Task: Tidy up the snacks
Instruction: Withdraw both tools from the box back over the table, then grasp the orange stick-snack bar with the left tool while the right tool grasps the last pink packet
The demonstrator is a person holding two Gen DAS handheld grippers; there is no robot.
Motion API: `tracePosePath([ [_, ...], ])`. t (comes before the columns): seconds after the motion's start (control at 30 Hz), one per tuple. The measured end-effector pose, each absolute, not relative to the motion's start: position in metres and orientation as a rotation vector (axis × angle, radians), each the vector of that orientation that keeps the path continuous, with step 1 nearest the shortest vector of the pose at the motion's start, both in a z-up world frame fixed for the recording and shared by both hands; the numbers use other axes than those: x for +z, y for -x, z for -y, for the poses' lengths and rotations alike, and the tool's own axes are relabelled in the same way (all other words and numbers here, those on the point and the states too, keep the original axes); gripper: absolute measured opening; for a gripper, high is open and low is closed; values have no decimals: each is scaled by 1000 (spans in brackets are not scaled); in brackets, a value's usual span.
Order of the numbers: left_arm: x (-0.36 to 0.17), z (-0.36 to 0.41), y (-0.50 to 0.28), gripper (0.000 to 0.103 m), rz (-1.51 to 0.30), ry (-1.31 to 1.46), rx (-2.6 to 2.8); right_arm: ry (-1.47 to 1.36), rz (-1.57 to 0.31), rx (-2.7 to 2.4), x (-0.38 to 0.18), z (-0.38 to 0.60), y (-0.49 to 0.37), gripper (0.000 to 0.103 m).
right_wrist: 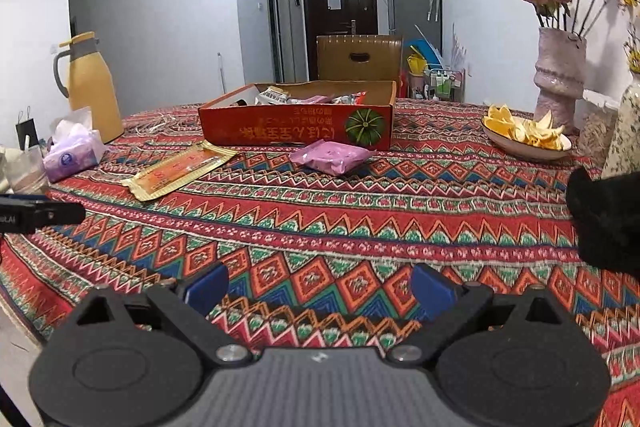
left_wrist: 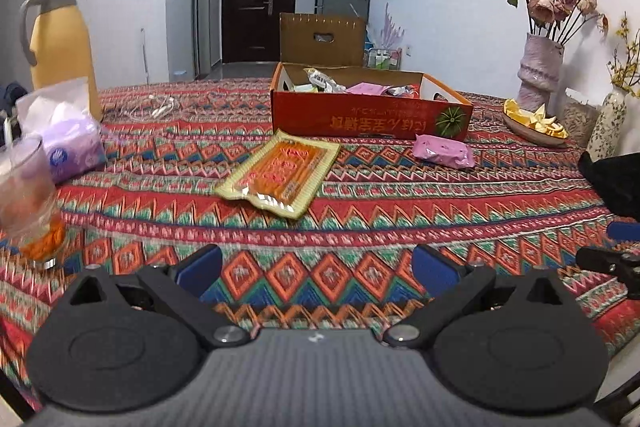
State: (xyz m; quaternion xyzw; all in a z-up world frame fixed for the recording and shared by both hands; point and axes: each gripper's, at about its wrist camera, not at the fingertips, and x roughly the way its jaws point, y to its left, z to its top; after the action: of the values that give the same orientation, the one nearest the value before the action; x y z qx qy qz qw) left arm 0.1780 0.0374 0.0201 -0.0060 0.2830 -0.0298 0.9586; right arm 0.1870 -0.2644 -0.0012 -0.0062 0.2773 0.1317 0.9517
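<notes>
Bright zigzag cloth covers the table [left_wrist: 360,211], with a dark door at the far end of the room and a vase of dried roses [left_wrist: 540,67] off to one side. Most of the sorting looks done, to my eye: the red cardboard box [left_wrist: 372,115] already holds a jumble of wrapped snacks, and only two packets lie loose on the cloth in front of it. One is a flat yellow-edged packet of orange sticks [left_wrist: 280,173], glossy and lying at a slant, well short of the box; the other is a small puffy pink packet [left_wrist: 443,150], just beside the box's front wall near the green emblem. Both the left gripper [left_wrist: 318,269] and the right gripper [right_wrist: 320,287] hover low over the near cloth with jaws spread wide and nothing between them, well apart from either packet.
</notes>
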Motion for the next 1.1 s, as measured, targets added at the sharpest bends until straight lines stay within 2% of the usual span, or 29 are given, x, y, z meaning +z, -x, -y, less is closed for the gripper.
tracePosePath([
  [0.33,10,-35,-272,103,-596,-177,-59,153,-570,290,11,247,-261,98],
  [0.6,-17,-48,-361,103,-706,-176,-98,299,-596,315,-6,225,-358,98],
  [0.83,-34,-56,-405,103,-743,-145,-109,335,-637,348,-29,214,-437,98],
  [1.0,-38,-60,-418,102,-755,-71,-123,203,-680,445,-35,220,-473,98],
  [1.03,-38,-59,-417,101,-745,-72,-121,182,-687,449,-37,220,-477,98],
  [1.1,-37,-55,-412,85,-725,-69,-125,136,-688,456,-40,221,-481,93],
])
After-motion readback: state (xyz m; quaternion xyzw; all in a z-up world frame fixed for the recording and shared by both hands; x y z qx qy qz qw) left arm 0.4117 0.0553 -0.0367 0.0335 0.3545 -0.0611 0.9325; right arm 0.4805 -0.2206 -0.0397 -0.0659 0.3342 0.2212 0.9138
